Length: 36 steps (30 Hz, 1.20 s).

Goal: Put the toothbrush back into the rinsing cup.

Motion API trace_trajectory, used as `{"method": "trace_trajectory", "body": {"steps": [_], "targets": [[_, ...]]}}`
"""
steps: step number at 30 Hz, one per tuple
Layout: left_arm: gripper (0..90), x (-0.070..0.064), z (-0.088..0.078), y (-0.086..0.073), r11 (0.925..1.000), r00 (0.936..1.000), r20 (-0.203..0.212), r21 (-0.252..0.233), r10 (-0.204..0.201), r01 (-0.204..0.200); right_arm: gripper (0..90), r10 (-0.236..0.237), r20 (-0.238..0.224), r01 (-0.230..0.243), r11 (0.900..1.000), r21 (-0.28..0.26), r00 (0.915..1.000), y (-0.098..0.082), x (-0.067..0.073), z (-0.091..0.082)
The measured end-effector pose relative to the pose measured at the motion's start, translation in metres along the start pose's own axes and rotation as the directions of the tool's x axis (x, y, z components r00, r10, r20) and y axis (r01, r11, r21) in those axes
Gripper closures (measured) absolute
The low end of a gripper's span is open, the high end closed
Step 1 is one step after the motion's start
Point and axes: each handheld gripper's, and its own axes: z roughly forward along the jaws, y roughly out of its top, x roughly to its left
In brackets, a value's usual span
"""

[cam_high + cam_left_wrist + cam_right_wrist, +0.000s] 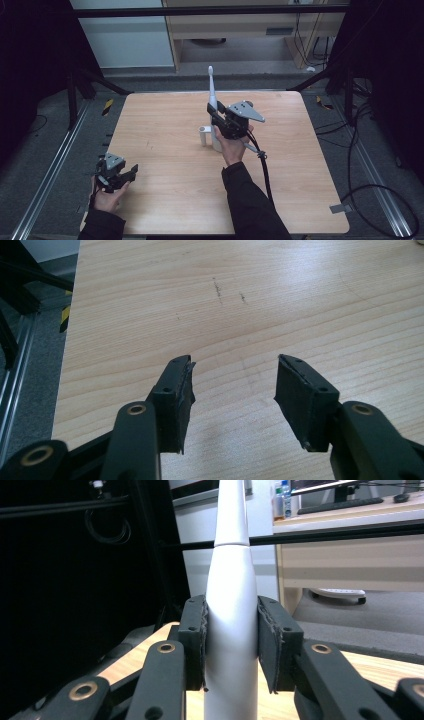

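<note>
Two tongs over the bench (165, 200): right tongs (231, 640) pinching an upright white toothbrush (212, 95) at frame centre, beside a small white holder (203, 135); left tongs (234, 390) spread, lower left.

left claw (234, 390): jaws spread, low | right claw (231, 645): clamped, raised

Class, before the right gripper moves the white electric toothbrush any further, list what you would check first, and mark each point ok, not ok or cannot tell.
1. Right gripper shut on the toothbrush, pads on both sides: ok.
2. Toothbrush upright: ok.
3. Toothbrush base seated in, or lifted from, the white holder: cannot tell.
4. Left gripper open, holding nothing: ok.
5. Left gripper well apart from the toothbrush, near the table corner: ok.
</note>
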Motion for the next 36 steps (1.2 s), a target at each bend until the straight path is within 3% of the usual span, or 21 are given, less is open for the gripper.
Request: {"method": "trace_trajectory", "body": {"steps": [21, 36], "targets": [[48.0, 0.001, 0.001, 0.000, 1.0000, 1.0000, 0.001, 0.000, -0.006, 0.006, 66.9, 0.034, 0.090, -0.034, 0.999, -0.004, 0.9953, -0.003, -0.031, 0.021], [48.0, 0.002, 0.001, 0.000, 1.0000, 1.0000, 0.001, 0.000, -0.007, 0.007, 66.9, 0.042, 0.121, -0.046, 0.999, 0.029, 0.9917, -0.014, -0.042, 0.032]]}}
